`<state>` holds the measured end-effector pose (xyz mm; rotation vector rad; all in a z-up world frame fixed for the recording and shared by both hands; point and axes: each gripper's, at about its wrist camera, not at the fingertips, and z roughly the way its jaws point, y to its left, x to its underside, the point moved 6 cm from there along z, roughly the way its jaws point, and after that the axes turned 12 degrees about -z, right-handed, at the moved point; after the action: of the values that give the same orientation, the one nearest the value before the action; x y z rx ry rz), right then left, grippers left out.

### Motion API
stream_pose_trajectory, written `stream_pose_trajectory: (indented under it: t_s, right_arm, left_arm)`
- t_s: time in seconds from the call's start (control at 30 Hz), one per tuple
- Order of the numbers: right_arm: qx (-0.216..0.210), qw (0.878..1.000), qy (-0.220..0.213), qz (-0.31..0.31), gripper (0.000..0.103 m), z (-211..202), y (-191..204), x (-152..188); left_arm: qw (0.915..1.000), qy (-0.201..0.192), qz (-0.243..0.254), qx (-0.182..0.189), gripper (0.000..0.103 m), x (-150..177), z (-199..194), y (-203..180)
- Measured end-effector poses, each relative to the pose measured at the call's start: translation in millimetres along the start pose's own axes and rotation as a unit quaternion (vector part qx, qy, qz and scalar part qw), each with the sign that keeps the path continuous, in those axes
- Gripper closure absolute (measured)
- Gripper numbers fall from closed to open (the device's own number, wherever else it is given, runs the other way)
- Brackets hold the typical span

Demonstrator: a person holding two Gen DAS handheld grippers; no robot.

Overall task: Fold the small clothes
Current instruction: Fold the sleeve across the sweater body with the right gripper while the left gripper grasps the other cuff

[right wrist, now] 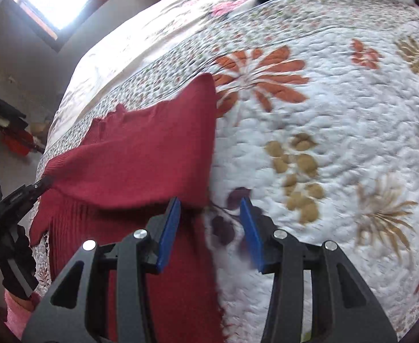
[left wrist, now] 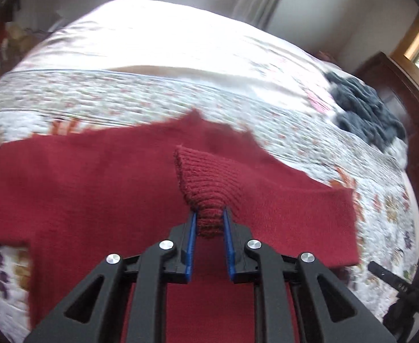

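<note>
So the red knit sweater [left wrist: 100, 188] is spread on the bed [left wrist: 158, 94], near its front edge, on the flowery quilt. The left gripper [left wrist: 209, 223] has its jaws pinching a ribbed cuff [left wrist: 206, 177], with the sleeve drawn in over the body. The right gripper [right wrist: 210, 223] hangs with jaws spread, holding nothing, right at the sweater's side edge.

Looks soft and floppy, light-ish, so it'll sag and drag; I'd grab at ribbed hems or seams.

The left view shows the clamped cuff up close plus a dark garment pile [left wrist: 366, 114] toward the far corner. Only the right view shows the person's hand [right wrist: 15, 254] holding the left tool.
</note>
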<state>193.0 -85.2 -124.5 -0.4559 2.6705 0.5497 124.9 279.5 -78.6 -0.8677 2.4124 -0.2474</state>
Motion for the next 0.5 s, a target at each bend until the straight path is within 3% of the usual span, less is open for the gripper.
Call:
stream_pose_trajectory:
  t_s: [0.13, 0.23, 0.33, 0.5]
  right_arm:
    - [-0.023, 0.999, 0.022, -0.013, 0.059, 26, 27, -11]
    - [0.008, 0.998, 0.055, -0.029, 0.060, 51, 39, -15]
    - [0.044, 0.995, 0.088, -0.026, 0.068, 72, 37, -9]
    - [0.044, 0.994, 0.101, -0.016, 0.069, 86, 29, -1]
  left_arm:
    - [0.9995, -0.007, -0.026, -0.016, 0.086, -12, -4, 40]
    - [0.9991, -0.003, -0.028, -0.030, 0.086, -13, 5, 61]
    - [0.9982, 0.024, -0.029, -0.046, 0.086, -3, 27, 75]
    - [0.9951, 0.058, -0.036, -0.072, 0.079, 10, 55, 98]
